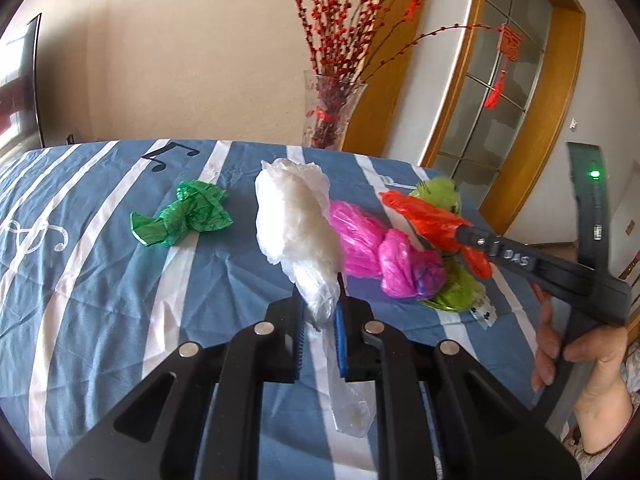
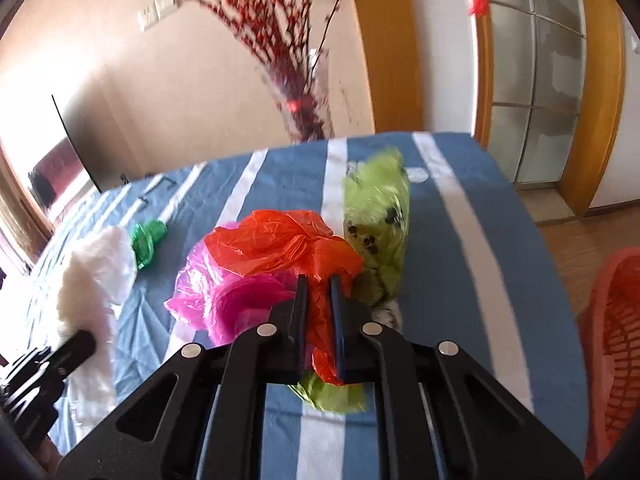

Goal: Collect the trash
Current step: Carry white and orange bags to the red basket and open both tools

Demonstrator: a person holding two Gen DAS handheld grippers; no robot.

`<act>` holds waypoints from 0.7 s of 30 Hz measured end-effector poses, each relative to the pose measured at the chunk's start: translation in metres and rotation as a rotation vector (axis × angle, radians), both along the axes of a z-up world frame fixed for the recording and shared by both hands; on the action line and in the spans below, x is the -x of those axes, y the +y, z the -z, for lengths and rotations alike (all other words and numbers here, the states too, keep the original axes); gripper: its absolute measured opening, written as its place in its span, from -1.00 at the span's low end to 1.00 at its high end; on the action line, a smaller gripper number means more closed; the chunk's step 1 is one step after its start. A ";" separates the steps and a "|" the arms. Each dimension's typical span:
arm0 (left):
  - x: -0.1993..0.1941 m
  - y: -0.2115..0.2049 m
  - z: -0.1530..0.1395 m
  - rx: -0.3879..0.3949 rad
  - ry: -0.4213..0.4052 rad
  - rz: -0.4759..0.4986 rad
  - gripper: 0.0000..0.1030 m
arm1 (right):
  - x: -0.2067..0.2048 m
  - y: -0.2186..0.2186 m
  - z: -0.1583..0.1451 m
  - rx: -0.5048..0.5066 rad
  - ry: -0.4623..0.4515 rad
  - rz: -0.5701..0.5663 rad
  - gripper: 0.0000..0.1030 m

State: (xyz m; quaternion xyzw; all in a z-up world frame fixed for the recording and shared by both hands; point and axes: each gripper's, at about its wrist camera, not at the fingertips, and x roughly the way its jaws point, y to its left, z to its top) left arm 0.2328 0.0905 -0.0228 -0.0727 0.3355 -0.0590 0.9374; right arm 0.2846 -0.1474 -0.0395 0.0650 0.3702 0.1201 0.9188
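Between the fingers of the left claw (image 1: 320,312), closed to a narrow gap, sits the lower tail of the white bag (image 1: 296,220). This bag's long axis runs straight forward from the claw, rising away from it over the blue striped cloth of the desk (image 1: 100,280).

Right claw (image 2: 319,300): fingers pinched on the orange-red bag (image 2: 280,244), which bunches ahead of and above the tips. A fold of it hangs down between the fingers.

Outward from both claws:
- Magenta bag (image 1: 372,248): touching the white bag on its right, directly below the orange-red bag.
- Lime-green bag (image 2: 376,216): just beside the right claw, on its right. Long axis points away from the claw.
- Dark green bag (image 1: 184,216): well apart on the far left. Left claw is the nearer.

An orange mesh basket (image 2: 616,344) stands off the desk edge, right of the right claw. Judged destination: this basket, so the right claw's load has the shorter path.
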 end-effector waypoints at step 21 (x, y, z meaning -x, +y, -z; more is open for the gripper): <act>0.021 -0.113 -0.022 0.023 -0.019 0.235 -0.73 | 0.099 -0.122 -0.050 -0.042 -0.220 0.245 -0.81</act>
